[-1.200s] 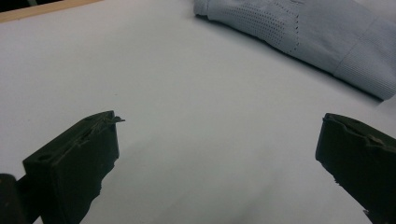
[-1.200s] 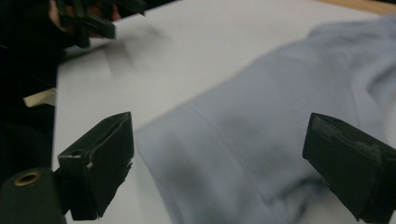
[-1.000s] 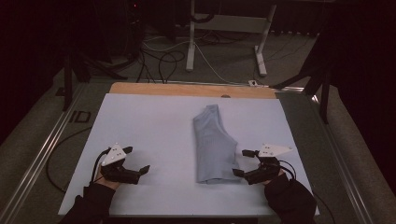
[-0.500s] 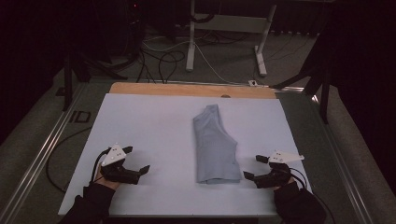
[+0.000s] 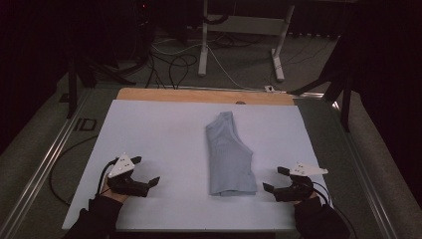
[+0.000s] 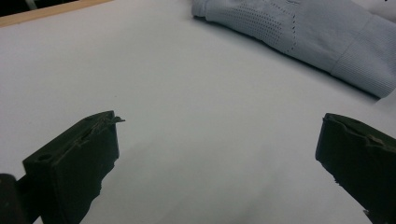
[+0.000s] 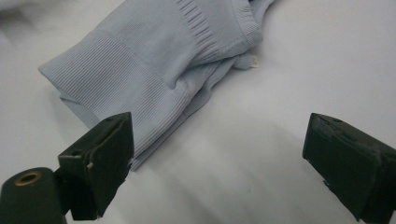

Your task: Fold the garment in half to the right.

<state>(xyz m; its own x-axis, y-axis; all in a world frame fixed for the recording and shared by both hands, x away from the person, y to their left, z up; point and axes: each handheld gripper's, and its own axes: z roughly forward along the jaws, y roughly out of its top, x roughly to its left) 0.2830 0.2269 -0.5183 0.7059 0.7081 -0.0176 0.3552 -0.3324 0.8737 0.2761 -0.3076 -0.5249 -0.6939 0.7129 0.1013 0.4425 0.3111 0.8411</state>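
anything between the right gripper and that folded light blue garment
Nothing visible: only bare white table sheet lies between the open right gripper and the folded garment, whose ribbed hem sits just ahead of its jaws.

Folded garment (image 5: pixel 230 154) on table (image 5: pixel 159 129), between tongs

Right gripper (image 5: pixel 275 179) now drawn back from the folded garment (image 5: pixel 230 155), off its near right corner and apart from it, where a second ago one jaw touched the hem. Shifted toward the near right of the garment, closer to the table's (image 5: pixel 159 129) front edge. Jaws wide apart, nothing between them. Right hand (image 5: pixel 311 211) lower at the bottom of the high view.
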